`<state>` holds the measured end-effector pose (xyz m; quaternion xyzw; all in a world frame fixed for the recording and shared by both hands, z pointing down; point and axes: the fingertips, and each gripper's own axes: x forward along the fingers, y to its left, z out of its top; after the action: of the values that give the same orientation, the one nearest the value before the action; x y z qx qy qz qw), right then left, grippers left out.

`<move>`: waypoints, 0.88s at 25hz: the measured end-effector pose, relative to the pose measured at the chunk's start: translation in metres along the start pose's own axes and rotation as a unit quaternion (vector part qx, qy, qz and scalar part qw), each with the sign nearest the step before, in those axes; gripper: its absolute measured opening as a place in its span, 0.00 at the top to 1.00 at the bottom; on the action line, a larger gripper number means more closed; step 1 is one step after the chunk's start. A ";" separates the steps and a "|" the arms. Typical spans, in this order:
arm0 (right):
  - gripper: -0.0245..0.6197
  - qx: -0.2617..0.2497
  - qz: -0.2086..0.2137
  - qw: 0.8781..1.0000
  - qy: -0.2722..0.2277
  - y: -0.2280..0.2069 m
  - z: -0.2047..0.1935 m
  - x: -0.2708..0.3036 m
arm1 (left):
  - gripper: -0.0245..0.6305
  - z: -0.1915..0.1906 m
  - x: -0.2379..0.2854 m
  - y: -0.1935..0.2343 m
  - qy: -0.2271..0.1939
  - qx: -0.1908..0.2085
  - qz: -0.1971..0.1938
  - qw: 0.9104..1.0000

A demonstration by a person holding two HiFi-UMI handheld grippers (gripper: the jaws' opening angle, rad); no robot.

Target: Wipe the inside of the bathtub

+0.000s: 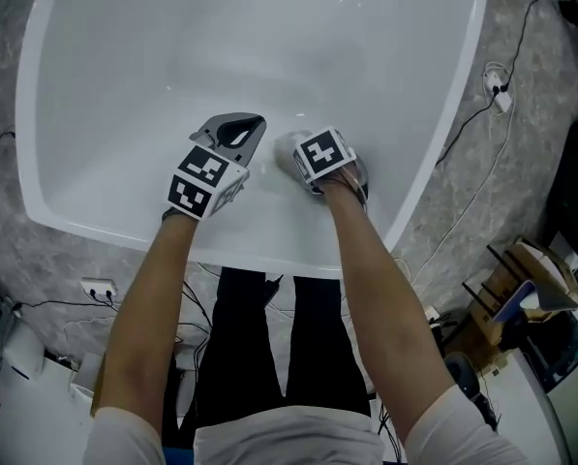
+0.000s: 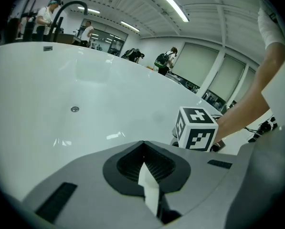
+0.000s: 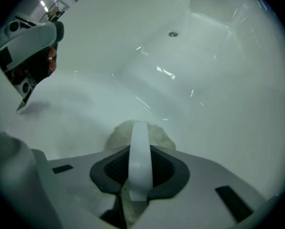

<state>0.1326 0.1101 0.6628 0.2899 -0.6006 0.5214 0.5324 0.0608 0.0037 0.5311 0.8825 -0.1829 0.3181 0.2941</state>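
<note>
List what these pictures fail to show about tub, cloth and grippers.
Cloth: only its edge shows in the right gripper view, behind the right gripper shut on it; in the head view the marker cube covers it.
Bathtub: far end cut off by the head view's top edge.
Round fitting on the tub wall: too small in the left gripper view to identify.
Dirt on the tub: lost in white glare.

The glossy white bathtub (image 1: 269, 46) is plain, without pattern. The grey stone-look floor (image 1: 521, 172) is mottled. The grey left tool (image 2: 144, 171) and grey right tool (image 3: 140, 128) have black pad recesses. Each carries a black-and-white marker cube (image 1: 203, 180). The fuzzy cloth (image 3: 163, 137) is off-white. The person wears black trousers (image 1: 259, 347) and white sleeves (image 1: 124, 434).
</note>
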 end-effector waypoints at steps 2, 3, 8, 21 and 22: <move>0.81 0.001 -0.005 1.000 -0.012 -0.006 0.008 0.010 | 0.95 -0.010 0.013 0.009 0.009 -0.004 -0.001 1.000; 0.81 0.004 -0.007 1.000 -0.017 -0.009 0.011 0.015 | 0.95 -0.014 0.020 0.013 0.013 -0.007 0.000 1.000; 0.81 0.001 -0.015 0.999 -0.035 -0.019 0.025 0.037 | 0.95 -0.026 0.045 0.031 0.027 -0.010 -0.002 1.000; 0.81 -0.013 -0.015 0.998 -0.056 -0.043 0.047 0.077 | 0.95 -0.050 0.076 0.060 0.050 0.008 -0.009 0.999; 0.81 -0.014 -0.013 0.998 -0.057 -0.044 0.047 0.080 | 0.95 -0.053 0.077 0.062 0.051 0.007 -0.009 0.999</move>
<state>0.1353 0.0697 0.7573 0.3195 -0.6334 0.4886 0.5080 0.0615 -0.0201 0.6402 0.8687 -0.1577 0.3616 0.2994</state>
